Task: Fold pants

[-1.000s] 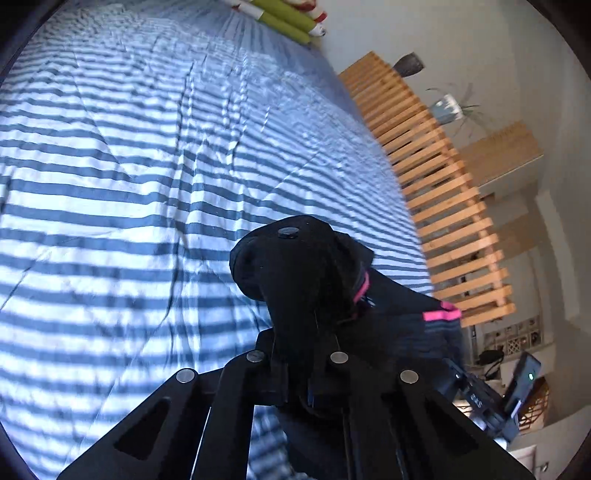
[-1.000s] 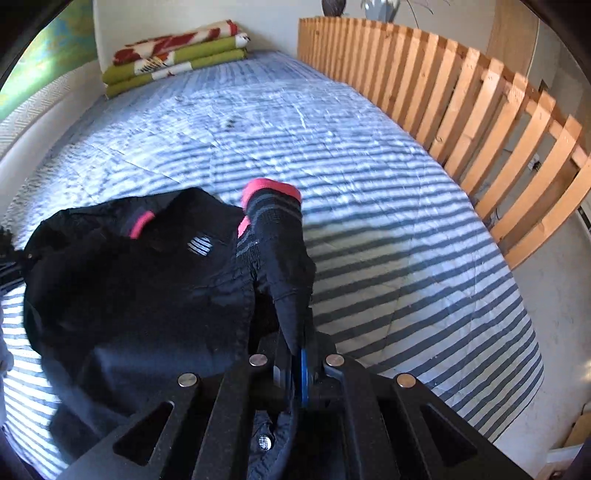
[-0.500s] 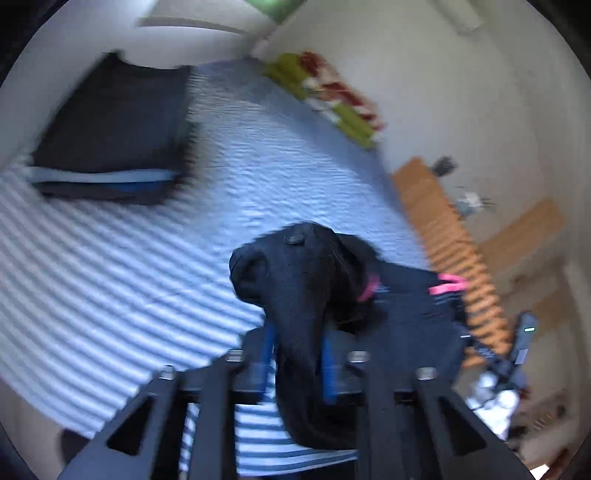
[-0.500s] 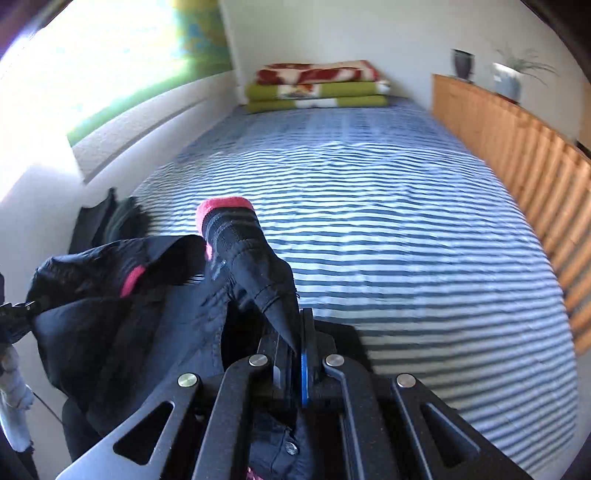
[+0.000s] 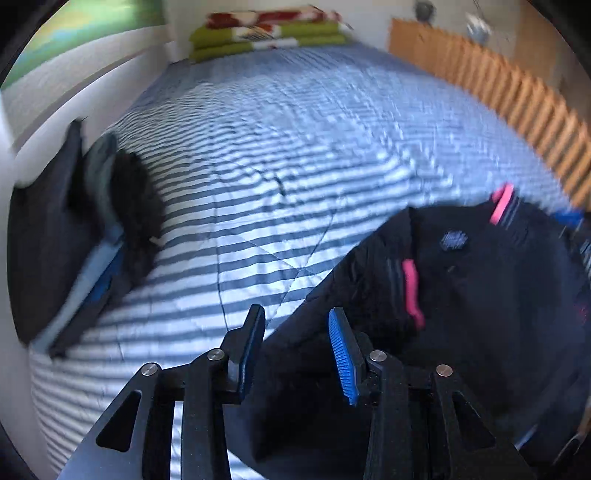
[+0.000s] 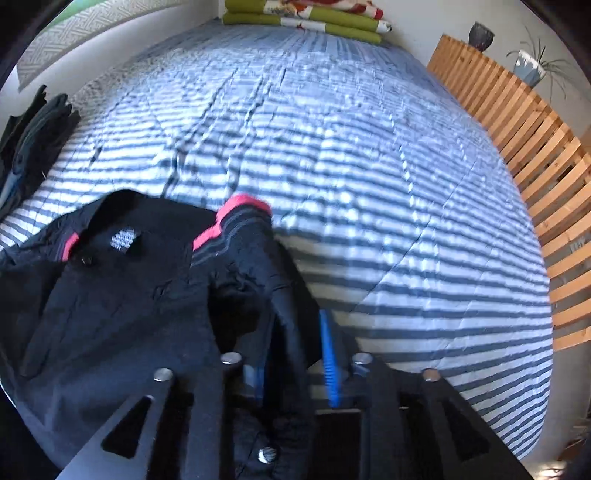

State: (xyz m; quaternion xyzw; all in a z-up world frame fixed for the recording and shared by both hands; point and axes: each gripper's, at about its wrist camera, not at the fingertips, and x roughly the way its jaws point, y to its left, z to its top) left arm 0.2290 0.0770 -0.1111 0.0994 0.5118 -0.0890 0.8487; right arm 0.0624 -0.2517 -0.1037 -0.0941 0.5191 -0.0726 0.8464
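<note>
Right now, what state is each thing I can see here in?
Black pants with pink trim: crumpled in a heap on the bed, not yet folded.
Left tool: jaws apart, closing; pants edge lies loose between them.
Right tool: jaws opening, cloth between them unpinched.
Blue-and-white striped bedcover: spread out, lightly wrinkled.
Green and red blankets: folded, stacked.
Dark clothes: folded pile.

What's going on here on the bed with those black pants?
A person holding two gripper tools is folding black pants with pink trim on a striped bed cover. The left tool stands open, its jaws closing a little, with pants fabric below and between them but not pinched. The right tool is opening, and a fold of the pants hangs loosely between its blue pads. Folded dark clothes lie at the bed's left edge.
</note>
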